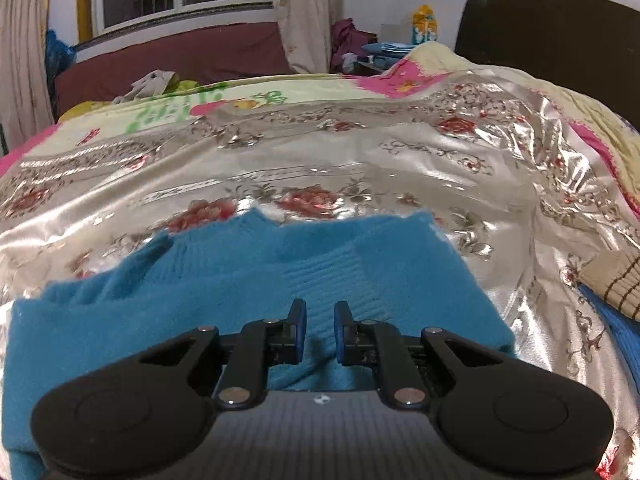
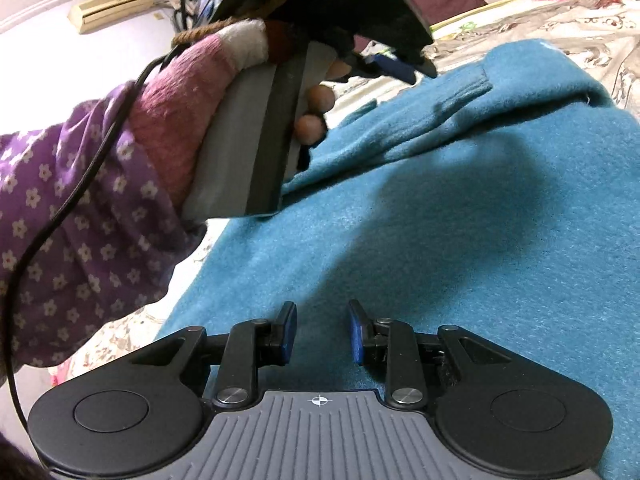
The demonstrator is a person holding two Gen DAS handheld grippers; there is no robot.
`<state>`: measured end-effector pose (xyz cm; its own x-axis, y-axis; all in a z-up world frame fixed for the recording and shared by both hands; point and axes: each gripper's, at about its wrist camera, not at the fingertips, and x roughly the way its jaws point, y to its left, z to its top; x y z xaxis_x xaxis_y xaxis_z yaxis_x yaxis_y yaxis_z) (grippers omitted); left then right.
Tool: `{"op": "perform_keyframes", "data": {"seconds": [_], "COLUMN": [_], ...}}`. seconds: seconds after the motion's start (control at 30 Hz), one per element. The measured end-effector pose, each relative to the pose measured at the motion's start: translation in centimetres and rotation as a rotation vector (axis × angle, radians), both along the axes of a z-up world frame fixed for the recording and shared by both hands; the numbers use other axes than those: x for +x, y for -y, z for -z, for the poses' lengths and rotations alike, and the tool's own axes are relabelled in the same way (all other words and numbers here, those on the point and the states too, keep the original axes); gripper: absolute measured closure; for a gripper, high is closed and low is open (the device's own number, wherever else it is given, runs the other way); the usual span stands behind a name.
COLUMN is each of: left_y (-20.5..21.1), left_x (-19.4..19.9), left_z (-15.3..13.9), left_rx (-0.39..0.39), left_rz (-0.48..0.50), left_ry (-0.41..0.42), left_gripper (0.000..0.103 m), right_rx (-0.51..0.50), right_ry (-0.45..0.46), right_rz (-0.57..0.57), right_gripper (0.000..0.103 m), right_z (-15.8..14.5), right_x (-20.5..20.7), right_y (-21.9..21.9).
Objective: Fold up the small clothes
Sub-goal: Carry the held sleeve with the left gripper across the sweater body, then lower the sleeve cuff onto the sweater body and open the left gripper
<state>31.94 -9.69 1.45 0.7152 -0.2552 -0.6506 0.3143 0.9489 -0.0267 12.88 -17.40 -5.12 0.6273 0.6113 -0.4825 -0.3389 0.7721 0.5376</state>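
Note:
A teal-blue knit sweater [image 1: 240, 280] lies flat on the bed, with one sleeve [image 2: 440, 100] folded across its body. My left gripper [image 1: 320, 330] hovers low over the sweater's near part. Its blue pads stand a narrow gap apart and no cloth shows between them. In the right wrist view the left gripper [image 2: 400, 66] appears at the top, held by a person's hand above the sweater's far edge. My right gripper [image 2: 323, 330] sits over the sweater's [image 2: 440, 220] broad flat part, open, with nothing between its fingers.
A shiny floral bedspread [image 1: 360, 168] covers the bed. A beige striped garment [image 1: 616, 284] lies at the right edge. A dark headboard [image 1: 552, 28] stands at the back right, with piled clothes [image 1: 352, 44] beyond the bed. The person's purple flowered sleeve [image 2: 80, 220] fills the left.

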Motion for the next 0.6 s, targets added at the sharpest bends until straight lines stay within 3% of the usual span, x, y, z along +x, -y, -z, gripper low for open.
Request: {"op": "perform_keyframes", "data": {"seconds": [0.3, 0.47, 0.6], "left_y": [2.7, 3.4, 4.0], "left_x": [0.7, 0.2, 0.1], "left_z": [2.7, 2.8, 2.9], "left_rx": [0.074, 0.116, 0.167], "left_rz": [0.024, 0.050, 0.064], "left_ry": [-0.064, -0.045, -0.019], "left_gripper": [0.080, 0.080, 0.071], "right_rx": [0.017, 0.027, 0.028], "right_ry": [-0.011, -0.017, -0.016], "right_rz": [-0.013, -0.017, -0.017], "right_gripper": [0.075, 0.075, 0.075], "right_z": [0.0, 0.2, -0.1], "right_x": [0.2, 0.7, 0.4], "right_y": [0.6, 0.9, 1.1]}}
